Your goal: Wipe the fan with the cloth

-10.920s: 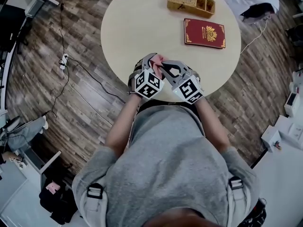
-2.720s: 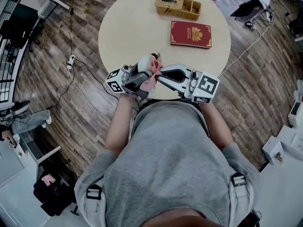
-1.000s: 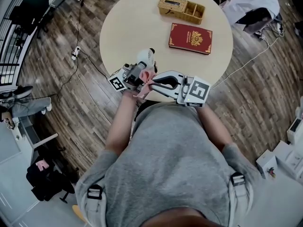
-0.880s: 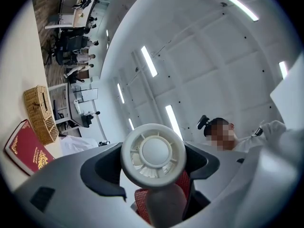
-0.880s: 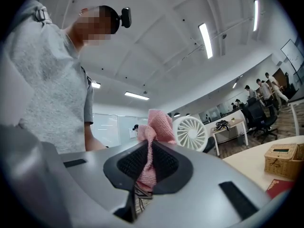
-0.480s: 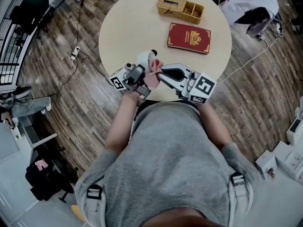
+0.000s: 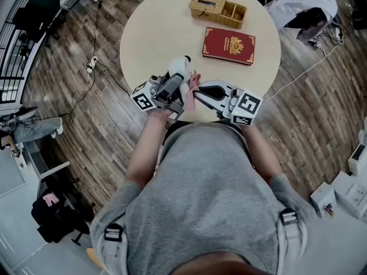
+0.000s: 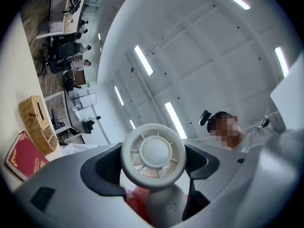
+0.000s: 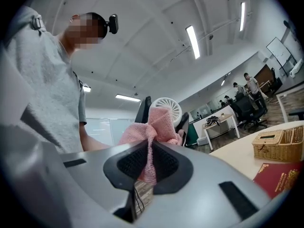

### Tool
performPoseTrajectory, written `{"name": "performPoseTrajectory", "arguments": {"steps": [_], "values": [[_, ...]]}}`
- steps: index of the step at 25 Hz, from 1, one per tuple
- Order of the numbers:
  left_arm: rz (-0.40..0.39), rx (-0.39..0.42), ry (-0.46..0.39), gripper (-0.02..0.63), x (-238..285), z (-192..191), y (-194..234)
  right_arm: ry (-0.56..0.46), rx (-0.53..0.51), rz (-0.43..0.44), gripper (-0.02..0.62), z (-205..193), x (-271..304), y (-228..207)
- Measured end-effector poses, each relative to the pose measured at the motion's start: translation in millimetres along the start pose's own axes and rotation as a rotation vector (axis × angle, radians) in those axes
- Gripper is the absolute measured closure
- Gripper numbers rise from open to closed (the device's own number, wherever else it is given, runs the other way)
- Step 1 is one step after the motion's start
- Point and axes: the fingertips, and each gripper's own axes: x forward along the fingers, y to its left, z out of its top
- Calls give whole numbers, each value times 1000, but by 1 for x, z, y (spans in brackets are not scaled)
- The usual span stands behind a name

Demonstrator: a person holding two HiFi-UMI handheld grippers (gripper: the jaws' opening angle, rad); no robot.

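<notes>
The left gripper (image 8: 152, 169) has its jaws clamped on the white fan (image 8: 153, 156), gripping the stem just below the round head, which stands up beyond the jaw tips with its slotted face turned back toward the gripper. The right gripper (image 9: 149, 164) has its jaws pressed together on a pink cloth (image 9: 154, 125): a thin strip of it runs down between the pads, and the rest is bunched in a loose knot just past the tips. That bunch sits against the far side of the fan's head, and pink shows through the slots and beside the stem in the left gripper view. It looks to be touching the head, though the contact itself is not plainly visible. From the head view, both grippers meet tip to tip over the near edge of the round surface (image 7: 163, 30). Well beyond the jaws lie a red book (image 7: 229, 44) and, further still, a wicker basket (image 7: 218, 10).
</notes>
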Motion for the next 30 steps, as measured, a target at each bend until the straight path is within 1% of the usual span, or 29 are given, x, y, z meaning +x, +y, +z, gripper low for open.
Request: {"name": "performPoseTrajectory", "arguments": {"steps": [5,10,12,14,16,17,19,22,26,28,30], "values": [[173,107,23,218,-3,9,18,11,-45,-28,566,-2,0,3],[388,193,45,218,-15,17,45,50,-129,-14,566,-5,10,12],[446,220,64,218,-18,17,51,71,-171,-20,566,-7,18,17],[486,240,88,218,-19,14,55,90,-218,-39,566,-7,28,18],[503,246,113,218,-20,11,57,93,-244,-70,566,-4,36,16],[502,241,122,218,-20,10,58,85,-238,-90,566,-1,39,13],[492,221,133,218,-24,9,58,67,-229,-127,566,5,45,7],[471,186,132,218,-34,15,56,48,-249,-149,566,8,52,-1],[430,136,133,218,-53,31,53,5,-205,-191,566,8,71,-10],[403,105,122,218,-65,44,50,-11,-183,-197,565,7,88,-9],[362,67,100,218,-77,61,45,-50,-127,-189,566,7,107,-7]]}}
